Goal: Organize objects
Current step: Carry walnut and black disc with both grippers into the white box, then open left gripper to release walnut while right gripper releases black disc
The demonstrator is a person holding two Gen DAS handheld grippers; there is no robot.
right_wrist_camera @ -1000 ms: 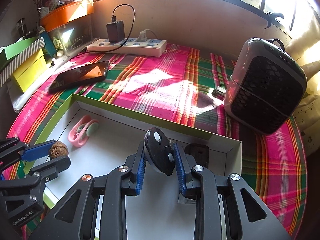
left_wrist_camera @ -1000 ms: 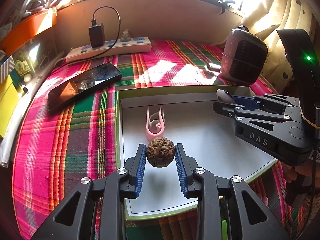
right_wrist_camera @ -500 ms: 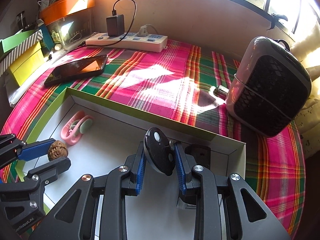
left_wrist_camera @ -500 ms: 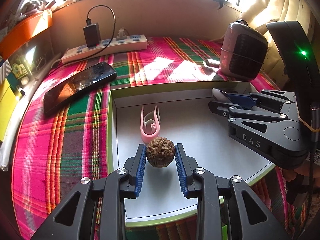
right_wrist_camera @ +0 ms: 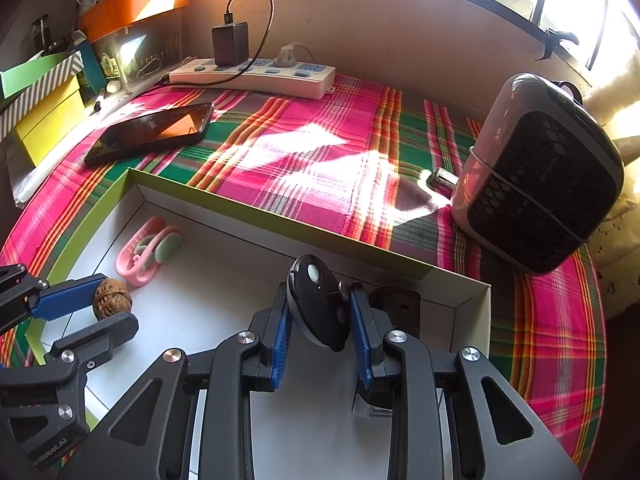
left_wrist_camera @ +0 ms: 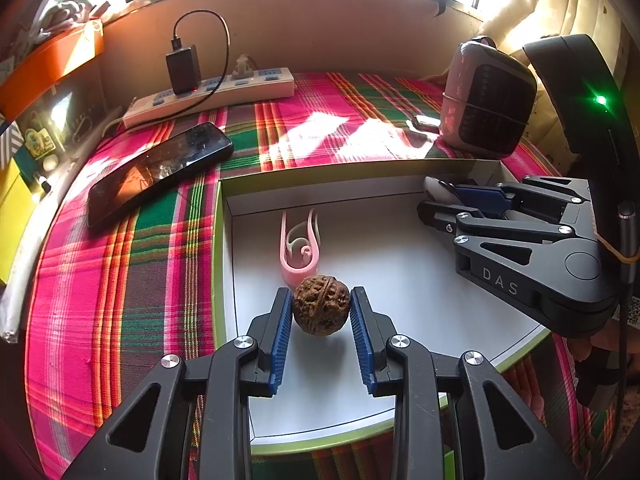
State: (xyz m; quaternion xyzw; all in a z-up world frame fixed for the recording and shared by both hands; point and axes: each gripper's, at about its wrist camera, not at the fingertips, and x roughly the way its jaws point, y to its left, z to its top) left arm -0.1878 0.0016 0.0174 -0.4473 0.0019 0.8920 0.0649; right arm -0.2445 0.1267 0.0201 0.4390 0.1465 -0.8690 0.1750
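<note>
My left gripper (left_wrist_camera: 321, 312) is shut on a brown walnut (left_wrist_camera: 321, 311) and holds it over the white floor of a green-rimmed box lid (left_wrist_camera: 218, 240). The walnut also shows in the right wrist view (right_wrist_camera: 113, 298). My right gripper (right_wrist_camera: 320, 312) is shut on a small black remote with a white button (right_wrist_camera: 318, 304), over the box's right end. A pink clip (left_wrist_camera: 300, 246) lies in the box just beyond the walnut; it also shows in the right wrist view (right_wrist_camera: 146, 254).
The box sits on a pink and green plaid cloth (left_wrist_camera: 120, 272). A black phone (left_wrist_camera: 160, 172) lies to the left, a white power strip (left_wrist_camera: 208, 96) with a charger at the back, a small heater (left_wrist_camera: 490, 100) at the right. A dark object (right_wrist_camera: 394, 304) lies in the box's right corner.
Both grippers have drawn back a little over the box, each with its object still held. The walnut sits slightly nearer the pink clip in view.
</note>
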